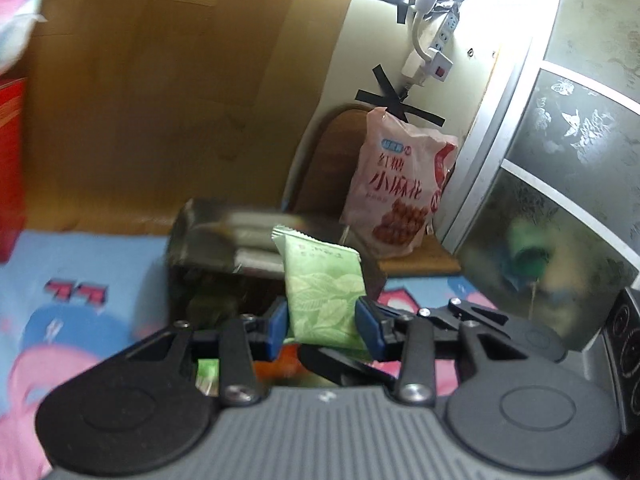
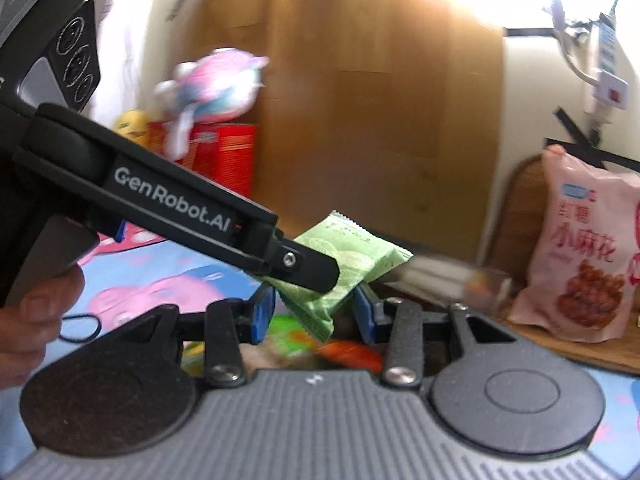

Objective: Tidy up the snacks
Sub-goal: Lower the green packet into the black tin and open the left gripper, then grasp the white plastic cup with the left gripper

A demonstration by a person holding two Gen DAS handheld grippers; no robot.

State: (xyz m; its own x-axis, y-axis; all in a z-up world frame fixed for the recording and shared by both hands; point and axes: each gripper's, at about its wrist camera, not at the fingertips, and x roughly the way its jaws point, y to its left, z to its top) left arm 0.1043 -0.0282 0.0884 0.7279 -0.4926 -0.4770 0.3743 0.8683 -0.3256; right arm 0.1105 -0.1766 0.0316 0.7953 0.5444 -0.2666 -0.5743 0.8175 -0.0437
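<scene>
Over the cartoon bedsheet (image 1: 80, 264) I've got L gripper (image 1: 322, 320) & R gripper (image 2: 314, 312) both clamped on one green snack packet (image 1: 324, 280), its long axis upright, dark box (image 1: 208, 248) just beyond.

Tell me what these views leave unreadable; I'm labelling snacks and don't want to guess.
- Dark box, left wrist view: motion blur smears its contents.
- Green packet: print too small; in the right wrist view the left gripper covers part, so one packet or two is unclear.
- Snacks below the right gripper: blurred, cut off by its body.
</scene>
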